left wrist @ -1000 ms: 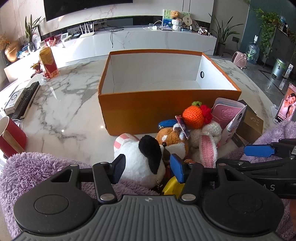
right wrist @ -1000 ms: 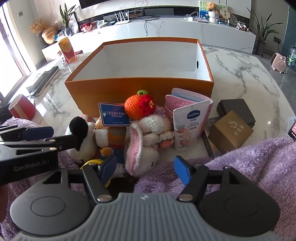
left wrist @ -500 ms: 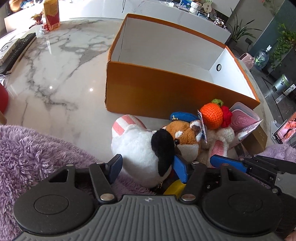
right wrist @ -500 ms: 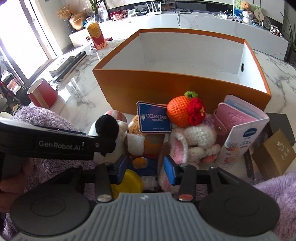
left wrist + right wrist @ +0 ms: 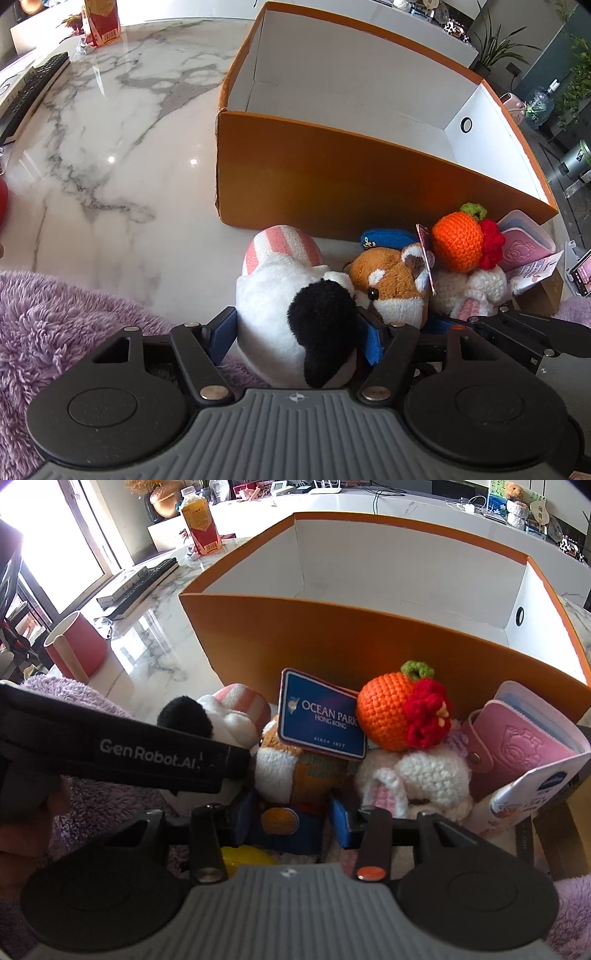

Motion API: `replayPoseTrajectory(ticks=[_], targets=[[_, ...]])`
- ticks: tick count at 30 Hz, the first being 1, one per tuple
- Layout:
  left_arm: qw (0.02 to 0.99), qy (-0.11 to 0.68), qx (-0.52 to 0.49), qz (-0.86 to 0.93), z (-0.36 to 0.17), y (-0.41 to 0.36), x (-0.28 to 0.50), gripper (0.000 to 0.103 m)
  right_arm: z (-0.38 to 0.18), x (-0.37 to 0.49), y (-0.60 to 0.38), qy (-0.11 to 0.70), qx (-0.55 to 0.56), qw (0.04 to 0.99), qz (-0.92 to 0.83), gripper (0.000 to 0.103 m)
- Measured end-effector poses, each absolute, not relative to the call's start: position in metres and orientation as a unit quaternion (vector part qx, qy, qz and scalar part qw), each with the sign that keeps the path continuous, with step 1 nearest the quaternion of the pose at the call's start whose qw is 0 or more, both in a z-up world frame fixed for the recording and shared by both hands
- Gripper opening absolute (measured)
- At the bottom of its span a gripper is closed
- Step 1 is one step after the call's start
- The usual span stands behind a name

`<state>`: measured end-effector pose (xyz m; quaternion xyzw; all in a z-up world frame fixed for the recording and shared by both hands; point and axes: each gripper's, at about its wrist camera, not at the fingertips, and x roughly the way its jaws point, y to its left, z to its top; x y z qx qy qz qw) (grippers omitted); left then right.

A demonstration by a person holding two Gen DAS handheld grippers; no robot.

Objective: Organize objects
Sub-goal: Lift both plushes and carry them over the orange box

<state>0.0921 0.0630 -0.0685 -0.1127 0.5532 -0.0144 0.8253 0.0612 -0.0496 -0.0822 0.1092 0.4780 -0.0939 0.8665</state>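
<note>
An open orange box (image 5: 332,177) with a white inside stands on the marble table. A pile of toys lies against its near wall. My left gripper (image 5: 297,338) straddles a white plush with a black ear (image 5: 288,295); its jaws are opening and the plush fills the gap. My right gripper (image 5: 293,818) is shut on the blue-clad body of a brown plush (image 5: 295,771) that carries a blue Ocean Park tag (image 5: 321,723). Beside it sit a crochet orange (image 5: 388,712), a white crochet bunny (image 5: 424,775) and a pink card holder (image 5: 517,746).
A white pouch (image 5: 535,794) and a small brown box (image 5: 543,295) lie right of the pile. A red cup (image 5: 77,650), a keyboard (image 5: 140,583) and a juice bottle (image 5: 201,524) stand to the left. Purple fluffy fabric (image 5: 55,317) covers the near edge.
The left gripper dropped forward over the white plush and its jaws widened around it. The right gripper shifted left and closed on the brown plush's body.
</note>
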Motion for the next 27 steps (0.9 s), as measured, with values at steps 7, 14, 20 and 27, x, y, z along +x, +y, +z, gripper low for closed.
replayPoseTrajectory(ticks=[7,14,20,27], targets=[[0.827,0.549,-0.117,-0.02,-0.07,0.066,0.092,0.074,-0.091,0.072,-0.051,0.472,0.112,0.868,-0.109,0.046],[0.844,0.518,-0.14,-0.015,-0.055,0.075,0.079,0.067,-0.088,0.072,-0.047,0.461,0.108,0.875,-0.107,0.039],[0.867,0.475,-0.149,-0.012,-0.025,0.082,0.064,0.066,-0.069,0.069,-0.043,0.439,0.113,0.886,-0.095,0.039],[0.893,0.421,-0.156,-0.023,0.019,0.092,0.053,0.066,-0.03,0.064,-0.049,0.408,0.138,0.9,-0.067,0.038]])
